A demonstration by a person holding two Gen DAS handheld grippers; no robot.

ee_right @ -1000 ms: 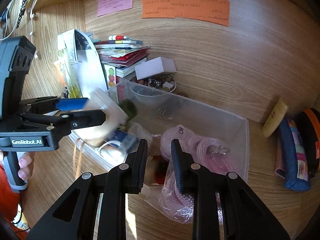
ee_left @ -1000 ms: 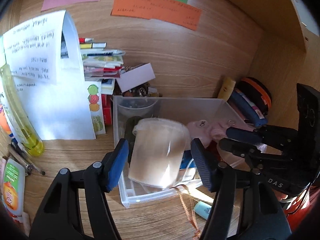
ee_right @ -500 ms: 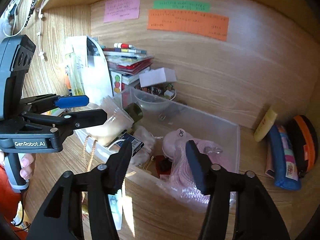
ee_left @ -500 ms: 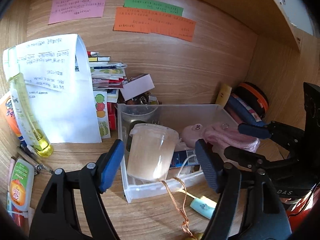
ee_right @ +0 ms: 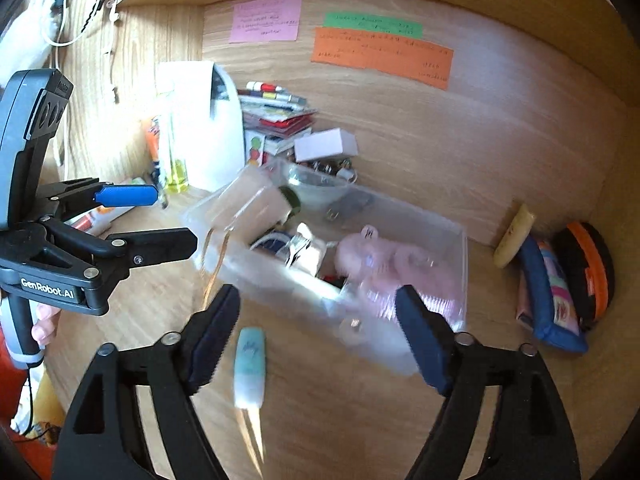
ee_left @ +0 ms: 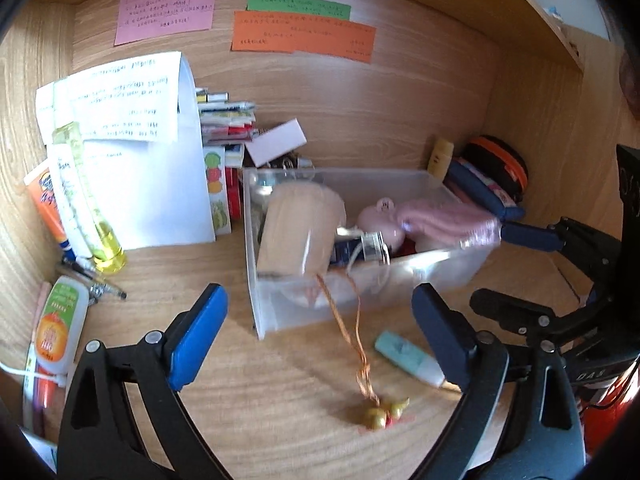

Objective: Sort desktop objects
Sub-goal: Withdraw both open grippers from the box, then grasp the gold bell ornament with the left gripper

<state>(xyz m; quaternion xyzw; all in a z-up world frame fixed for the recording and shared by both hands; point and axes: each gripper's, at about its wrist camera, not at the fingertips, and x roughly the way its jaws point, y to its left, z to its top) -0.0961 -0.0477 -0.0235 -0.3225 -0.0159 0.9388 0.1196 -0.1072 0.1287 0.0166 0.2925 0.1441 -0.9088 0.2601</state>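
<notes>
A clear plastic bin (ee_left: 460,270) (ee_right: 456,292) stands on the wooden desk. In it lie a frosted lidded cup (ee_left: 298,236) (ee_right: 248,208), a bagged pink plush toy (ee_left: 432,224) (ee_right: 404,268) and small items. A gold cord with bells (ee_left: 376,410) hangs out over the bin's front onto the desk. A mint-green tube (ee_left: 408,358) (ee_right: 250,364) lies in front of the bin. My left gripper (ee_left: 320,340) (ee_right: 160,216) is open and empty in front of the bin. My right gripper (ee_right: 316,344) (ee_left: 516,272) is open and empty, also short of the bin.
A curled white paper (ee_left: 140,152), a yellow bottle (ee_left: 86,196), tubes and pens stand at the left. Stacked books (ee_left: 226,128) and a white box (ee_left: 276,146) are behind the bin. A blue pencil case (ee_right: 548,296) and an orange-black case (ee_right: 592,276) sit right.
Both grippers have drawn back from the bin and opened wider. The right one let go of the pink plush bag, the left of the cup. The cord and mint tube came into view.
</notes>
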